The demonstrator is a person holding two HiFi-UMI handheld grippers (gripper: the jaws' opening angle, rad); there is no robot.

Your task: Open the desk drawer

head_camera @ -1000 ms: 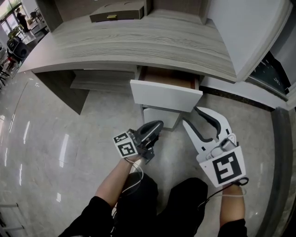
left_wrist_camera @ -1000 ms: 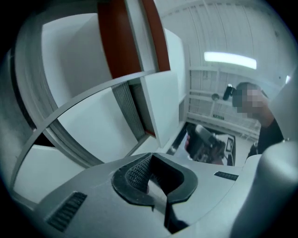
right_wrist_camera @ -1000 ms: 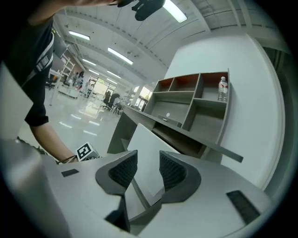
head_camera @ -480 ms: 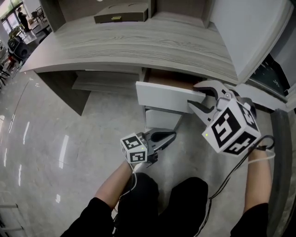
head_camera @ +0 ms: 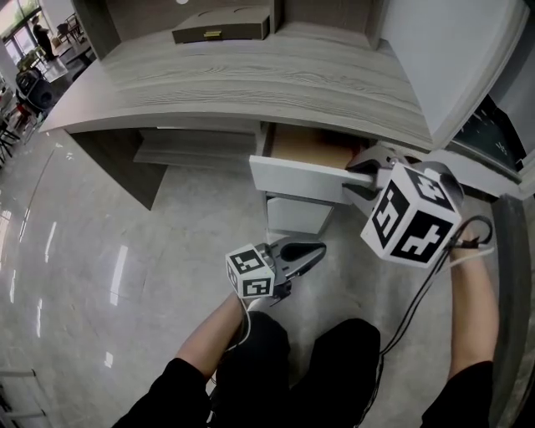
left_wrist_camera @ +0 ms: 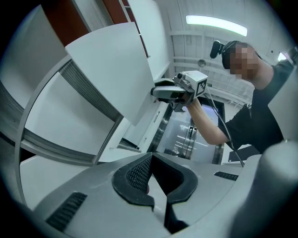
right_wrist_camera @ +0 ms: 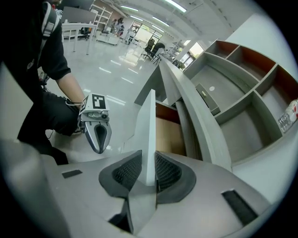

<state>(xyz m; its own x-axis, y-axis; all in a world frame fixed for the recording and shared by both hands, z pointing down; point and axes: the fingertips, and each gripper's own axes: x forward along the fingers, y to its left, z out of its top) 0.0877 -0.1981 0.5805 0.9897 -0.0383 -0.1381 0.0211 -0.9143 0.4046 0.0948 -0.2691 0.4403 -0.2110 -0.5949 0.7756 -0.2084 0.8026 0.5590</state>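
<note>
The white drawer front [head_camera: 297, 180] stands partly out from under the grey wood desk [head_camera: 251, 75], with its brown inside showing. My right gripper [head_camera: 361, 171] is at the front's right end, its jaws closing. In the right gripper view the thin white panel [right_wrist_camera: 150, 121] stands edge-on between the pads [right_wrist_camera: 128, 172], which touch both its faces. My left gripper [head_camera: 313, 249] hangs shut and empty below the drawer, over the floor. The left gripper view looks up at the drawer front [left_wrist_camera: 111, 69] and the right gripper [left_wrist_camera: 160, 91] on its edge.
A second white drawer [head_camera: 297, 219] sits shut below the open one. A flat box [head_camera: 221, 25] lies at the back of the desk. A low shelf [head_camera: 196, 146] runs under the desk at left. A white cabinet [head_camera: 435, 50] stands at right. The person's knees [head_camera: 334, 351] are at the bottom.
My right gripper rose from near the floor to the drawer front's right end and its jaws came in round the panel. More of the drawer's inside shows. The left gripper drifted right.
</note>
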